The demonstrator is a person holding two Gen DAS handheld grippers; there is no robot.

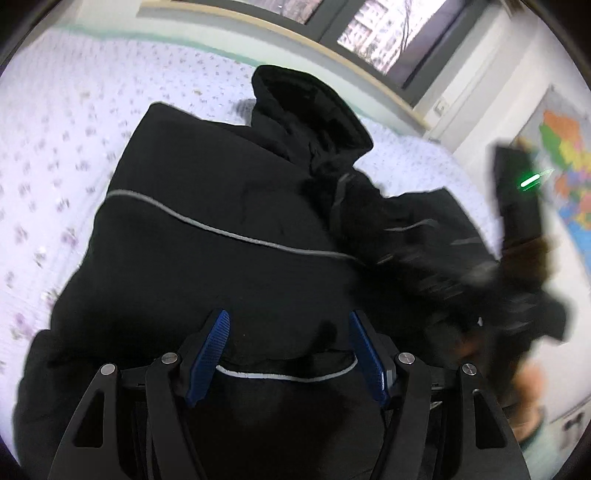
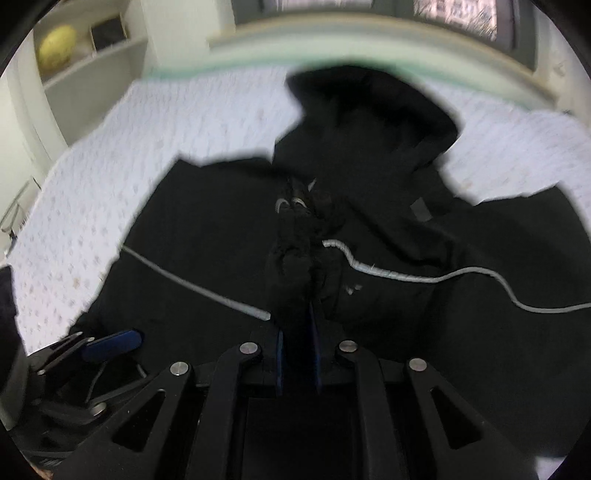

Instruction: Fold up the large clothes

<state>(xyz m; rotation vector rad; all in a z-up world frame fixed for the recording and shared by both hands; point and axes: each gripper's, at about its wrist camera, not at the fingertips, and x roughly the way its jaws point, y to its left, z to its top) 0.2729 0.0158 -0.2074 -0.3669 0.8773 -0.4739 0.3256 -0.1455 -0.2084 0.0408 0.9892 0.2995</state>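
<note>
Your black jacket point(image 1: 207, 229) lies spread on the bed point(image 1: 55, 155), hood point(image 1: 310, 107) toward the far edge, and it looks bulky, padded and limp, so expect it to sag and drag when lifted; take it by a thick seam or along the grey piping point(image 1: 207, 225) rather than by loose cloth. Your left gripper point(image 1: 288, 354) hovers over the hem with its fingers spread wide and nothing between them, while the right gripper point(image 2: 298, 354) has its fingers pinched tight on a bunched fold of the jacket. Only the bed's patterned sheet surrounds it, with the window point(image 1: 373, 29) and wall map point(image 1: 565, 166) well apart, so nothing seems to block a fold.
</note>
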